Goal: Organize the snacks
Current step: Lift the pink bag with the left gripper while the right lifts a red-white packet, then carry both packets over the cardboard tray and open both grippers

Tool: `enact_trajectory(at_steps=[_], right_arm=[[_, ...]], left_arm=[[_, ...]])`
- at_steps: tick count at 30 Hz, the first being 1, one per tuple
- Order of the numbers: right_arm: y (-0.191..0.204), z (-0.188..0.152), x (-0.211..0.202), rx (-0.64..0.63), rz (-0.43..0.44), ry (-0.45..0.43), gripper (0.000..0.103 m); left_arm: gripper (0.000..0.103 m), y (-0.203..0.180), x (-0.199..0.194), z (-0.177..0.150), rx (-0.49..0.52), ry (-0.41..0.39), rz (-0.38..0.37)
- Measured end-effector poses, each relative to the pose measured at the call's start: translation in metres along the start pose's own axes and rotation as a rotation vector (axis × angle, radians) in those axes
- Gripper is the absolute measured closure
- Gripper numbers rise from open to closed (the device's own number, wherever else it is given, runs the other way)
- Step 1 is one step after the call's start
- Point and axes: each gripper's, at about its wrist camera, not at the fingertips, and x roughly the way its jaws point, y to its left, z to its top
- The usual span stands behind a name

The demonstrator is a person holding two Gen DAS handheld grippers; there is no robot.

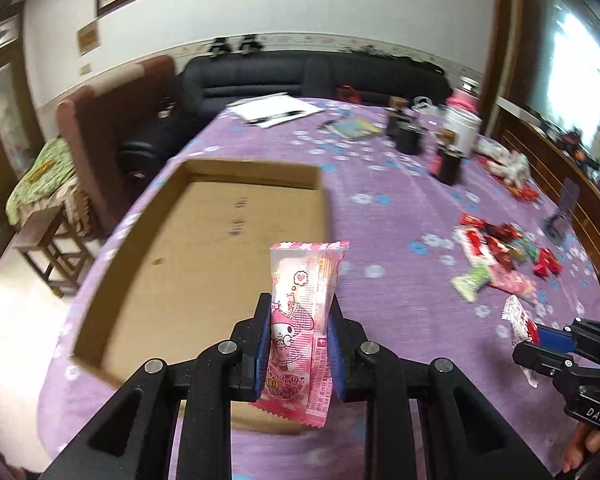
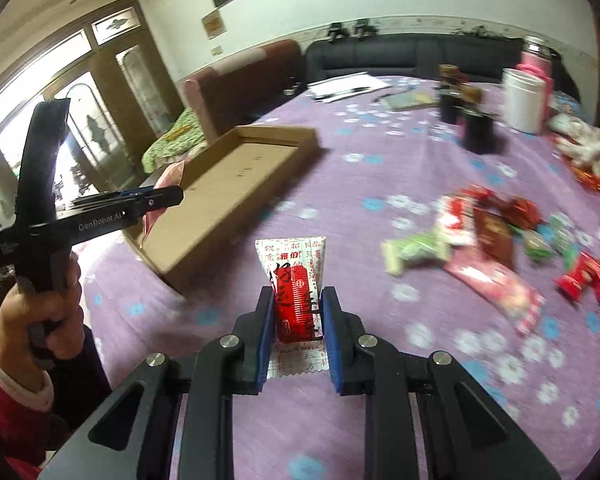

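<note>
My left gripper [image 1: 299,312] is shut on a pink cartoon snack packet [image 1: 302,312], held upright above the near edge of a shallow open cardboard box [image 1: 204,236]. My right gripper [image 2: 296,308] is shut on a red and white snack packet [image 2: 294,296], held above the purple tablecloth to the right of the box [image 2: 228,184]. In the left wrist view the right gripper [image 1: 540,338] shows at the right edge with its packet [image 1: 520,322]. In the right wrist view the left gripper [image 2: 168,198] shows at the left over the box with its pink packet [image 2: 162,192]. The box looks empty.
A pile of loose snacks [image 2: 496,236] lies on the round table with the purple flowered cloth [image 2: 380,184], right of the box. Dark jars [image 2: 476,128], a white canister [image 2: 524,100] and papers [image 2: 348,86] stand further back. A sofa and chair lie beyond.
</note>
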Motion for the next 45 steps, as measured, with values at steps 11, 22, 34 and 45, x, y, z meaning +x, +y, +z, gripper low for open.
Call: enact_trajectory(at_steps=[11,22,34,45], right_arm=[[0.091,0.052,0.082,-0.089,0.067,0.059,0.081],[0.134,0.066,0.16,-0.1,0.02,0.157,0.081],[0.132,0.06,0.18,-0.11,-0.005,0.206,0.08],[0.138,0.059,0.174,-0.14,-0.043,0.183,0.068]], left_arm=[[0.078,0.093,0.02,0.0,-0.115,0.046,0.095],[0.077,0.12,0.055,-0.003,-0.121,0.109,0.109],[0.076,0.117,0.075,-0.009,-0.073,0.188,0.128],[0.067,0.119,0.079,-0.011,-0.088,0.206,0.142]])
